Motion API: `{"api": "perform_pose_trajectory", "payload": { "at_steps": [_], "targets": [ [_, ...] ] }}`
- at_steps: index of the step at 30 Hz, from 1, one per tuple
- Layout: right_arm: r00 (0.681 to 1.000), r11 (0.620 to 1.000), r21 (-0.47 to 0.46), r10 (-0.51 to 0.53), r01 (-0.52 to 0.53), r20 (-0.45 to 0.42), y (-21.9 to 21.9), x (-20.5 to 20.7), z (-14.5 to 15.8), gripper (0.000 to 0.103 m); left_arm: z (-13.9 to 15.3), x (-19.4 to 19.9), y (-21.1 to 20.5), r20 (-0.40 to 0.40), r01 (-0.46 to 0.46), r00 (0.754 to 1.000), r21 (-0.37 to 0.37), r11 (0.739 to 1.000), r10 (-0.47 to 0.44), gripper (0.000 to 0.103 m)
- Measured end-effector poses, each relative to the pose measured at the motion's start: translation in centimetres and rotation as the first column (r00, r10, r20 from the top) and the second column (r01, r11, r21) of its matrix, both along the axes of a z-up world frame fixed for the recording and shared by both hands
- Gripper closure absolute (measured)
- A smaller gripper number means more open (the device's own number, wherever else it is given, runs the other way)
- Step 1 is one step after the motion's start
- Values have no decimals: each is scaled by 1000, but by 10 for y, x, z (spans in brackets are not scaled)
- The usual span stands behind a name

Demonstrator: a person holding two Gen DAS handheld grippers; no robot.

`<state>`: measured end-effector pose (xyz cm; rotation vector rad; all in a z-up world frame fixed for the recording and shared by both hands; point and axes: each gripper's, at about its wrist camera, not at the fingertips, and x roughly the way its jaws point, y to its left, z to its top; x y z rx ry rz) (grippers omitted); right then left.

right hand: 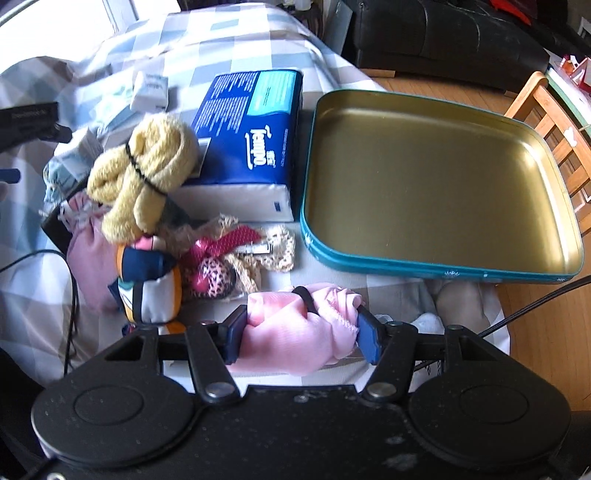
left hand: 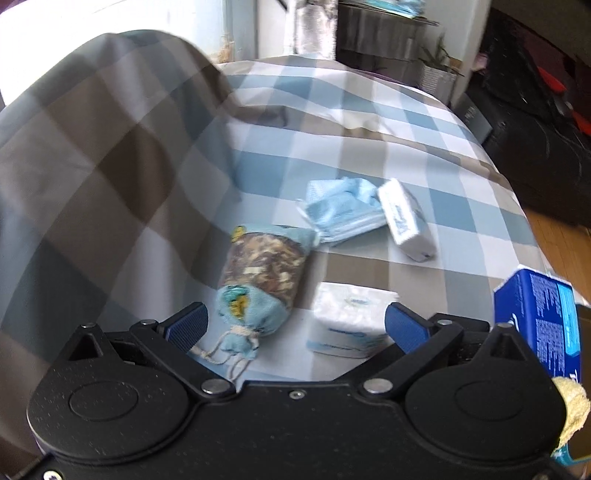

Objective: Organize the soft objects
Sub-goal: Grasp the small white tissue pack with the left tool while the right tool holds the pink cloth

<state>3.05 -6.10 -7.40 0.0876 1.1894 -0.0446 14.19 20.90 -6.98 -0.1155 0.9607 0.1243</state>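
My right gripper [right hand: 301,332] is shut on a pink rolled cloth [right hand: 295,332] bound with a black band, held low over the bed, left of and below the teal tin tray [right hand: 436,266] with a gold inside. My left gripper [left hand: 295,325] is open and empty above a camouflage drawstring pouch [left hand: 258,280] and a white tissue pack [left hand: 351,321]. Blue face masks [left hand: 340,210] and a white box [left hand: 406,218] lie beyond. A yellow rolled towel [right hand: 144,173], a pink pouch [right hand: 92,258], a navy-and-white pouch [right hand: 147,291] and a leopard-print item [right hand: 214,277] lie left of the tray.
A blue Tempo tissue pack [right hand: 251,147] stands against the tray's left side and shows in the left wrist view [left hand: 539,321]. A checked pillow [left hand: 92,147] rises at left. A wooden chair [right hand: 554,122] and a black sofa [right hand: 443,33] stand beyond the bed edge. A black cable [right hand: 532,306] runs at right.
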Motion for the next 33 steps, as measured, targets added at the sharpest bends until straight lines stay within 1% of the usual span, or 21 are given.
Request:
{"api": "perform_pose_trajectory", "payload": {
  "at_steps": [1,3,6,8,12,15,16,17,18,20,21,23,29,33],
  "targets": [
    [1000,1000,3,-3,3,0,-1,1,0,44,-1,4,-3,-7,17,1000,-8,1000,-17,4],
    [1000,1000,4,-8,8,2,-2,-1,-1,43,-2,10,-7,-6,17,1000,-9,1000,-17,4],
    [1000,1000,7,-17,17,0,-9,-2,-8,43,-6,18,-15,0,26,1000,29,999,-26,4],
    [1000,1000,9,-24,24,-3,-11,-1,-10,43,-13,21,-19,-12,40,999,38,998,-39,5],
    [999,999,14,-36,36,2,-15,2,-15,43,-24,21,-21,-51,69,996,7,998,-68,10],
    [999,999,20,-39,38,4,-16,2,-16,43,-30,23,-19,-65,70,995,-22,997,-71,14],
    [999,999,21,-39,39,5,-16,2,-16,43,-31,24,-18,-69,64,995,-32,997,-66,19],
    [999,999,23,-41,41,6,-16,2,-16,43,-33,24,-16,-72,60,995,-47,997,-63,26],
    [999,999,25,-44,43,9,-17,1,-15,43,-35,24,-14,-79,60,995,-65,996,-65,31],
    [998,998,35,-53,52,17,-19,-1,-13,43,-41,25,-11,-102,53,993,-101,993,-63,51],
    [998,997,44,-60,59,22,-21,-1,-12,43,-43,25,-9,-112,50,992,-110,993,-62,52],
    [996,995,65,-78,76,30,-26,-2,-10,43,-44,22,-8,-100,39,994,-112,993,-50,52],
    [988,986,100,-138,131,71,-42,-5,0,42,-34,12,-1,-35,-1,999,-93,996,-3,52],
    [980,976,145,-178,164,89,-53,-7,6,42,-23,3,9,17,-38,999,-101,994,40,52]
  ]
}}
